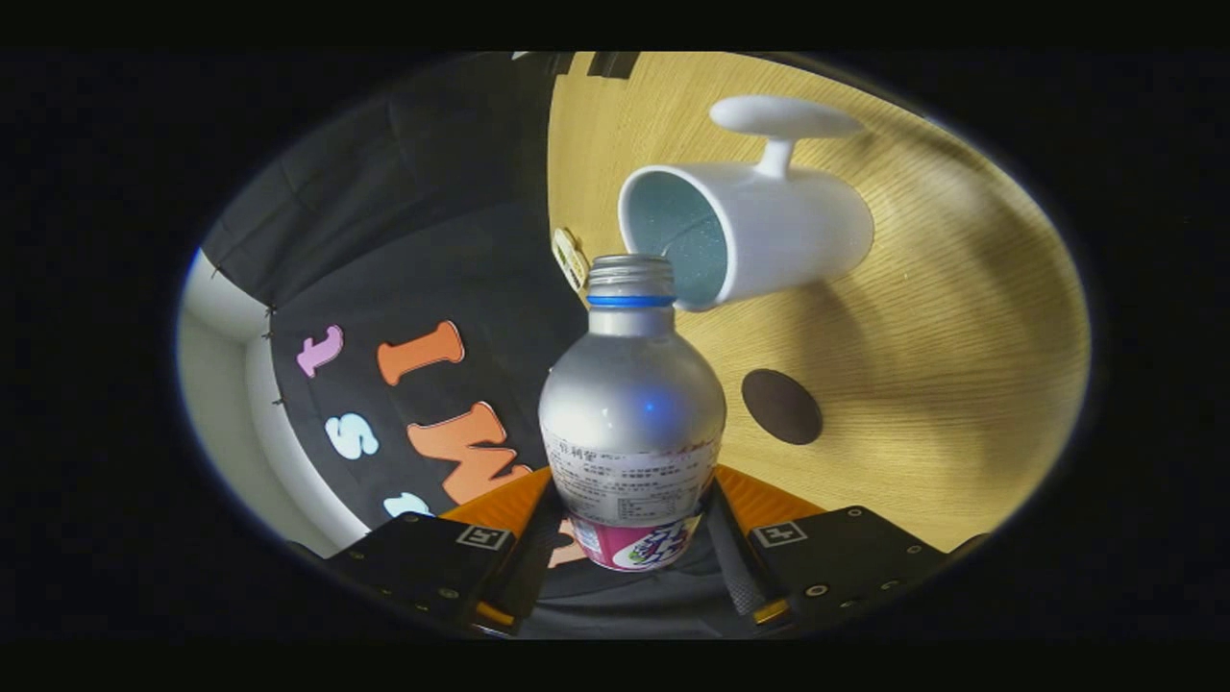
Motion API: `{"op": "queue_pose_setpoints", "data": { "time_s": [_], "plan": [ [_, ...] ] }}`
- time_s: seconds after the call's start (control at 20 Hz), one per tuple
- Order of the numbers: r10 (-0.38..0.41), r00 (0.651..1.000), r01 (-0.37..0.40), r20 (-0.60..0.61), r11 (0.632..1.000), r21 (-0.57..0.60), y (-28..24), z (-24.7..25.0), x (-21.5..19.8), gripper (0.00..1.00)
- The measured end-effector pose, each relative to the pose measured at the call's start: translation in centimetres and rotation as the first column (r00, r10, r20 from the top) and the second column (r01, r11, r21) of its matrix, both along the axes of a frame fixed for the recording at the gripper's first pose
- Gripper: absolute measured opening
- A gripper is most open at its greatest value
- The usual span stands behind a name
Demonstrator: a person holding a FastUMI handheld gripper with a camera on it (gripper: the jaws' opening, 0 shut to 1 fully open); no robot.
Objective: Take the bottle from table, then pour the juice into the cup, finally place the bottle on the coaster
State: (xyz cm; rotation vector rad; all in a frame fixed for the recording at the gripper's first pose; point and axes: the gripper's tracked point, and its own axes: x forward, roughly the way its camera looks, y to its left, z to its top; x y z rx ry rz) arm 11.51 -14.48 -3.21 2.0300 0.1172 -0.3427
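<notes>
The claw (629, 553) grips the silver juice bottle (631, 413) low on its body, both fingers pressed against the labelled base — a hold that leaves the neck free for pouring. The view is rolled sideways, so the bottle seems tipped, its uncapped mouth just at the rim of the white cup (759, 235) standing on the wooden bench (961, 365). No juice is visible flowing. The dark round coaster (781, 407) lies beside the cup, near enough for the set-down afterwards.

Dim, sharp, fisheye-bent edges
</notes>
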Motion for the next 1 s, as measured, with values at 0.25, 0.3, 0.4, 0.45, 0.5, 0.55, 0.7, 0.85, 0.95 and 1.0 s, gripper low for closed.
{"op": "queue_pose_setpoints", "data": {
  "time_s": [0.25,0.3,0.4,0.45,0.5,0.55,0.7,0.85,0.95,1.0],
  "plan": [
    [-0.002,1.0,0.002,-0.003,1.0,0.013,0.0,0.01,0.05,0.76],
    [-0.004,1.0,0.004,-0.001,1.0,0.017,-0.06,0.09,0.0,0.76],
    [-0.014,1.0,0.014,0.004,1.0,0.027,-0.2,0.13,-0.03,0.76],
    [-0.015,1.0,0.015,0.002,0.999,0.03,-0.17,0.03,-0.03,0.76],
    [-0.017,1.0,0.017,0.003,0.999,0.032,-0.18,0.15,0.08,0.76],
    [-0.017,1.0,0.017,0.003,0.999,0.034,-0.16,0.14,0.13,0.76],
    [-0.021,1.0,0.021,0.007,0.999,0.047,-0.22,0.26,0.1,0.76],
    [-0.022,1.0,0.021,0.01,0.998,0.056,-0.2,0.21,0.15,0.76],
    [-0.026,1.0,0.025,0.01,0.998,0.063,-0.32,0.2,0.07,0.76],
    [-0.028,1.0,0.027,0.009,0.997,0.067,-0.31,0.26,0.12,0.76]
  ]
}}
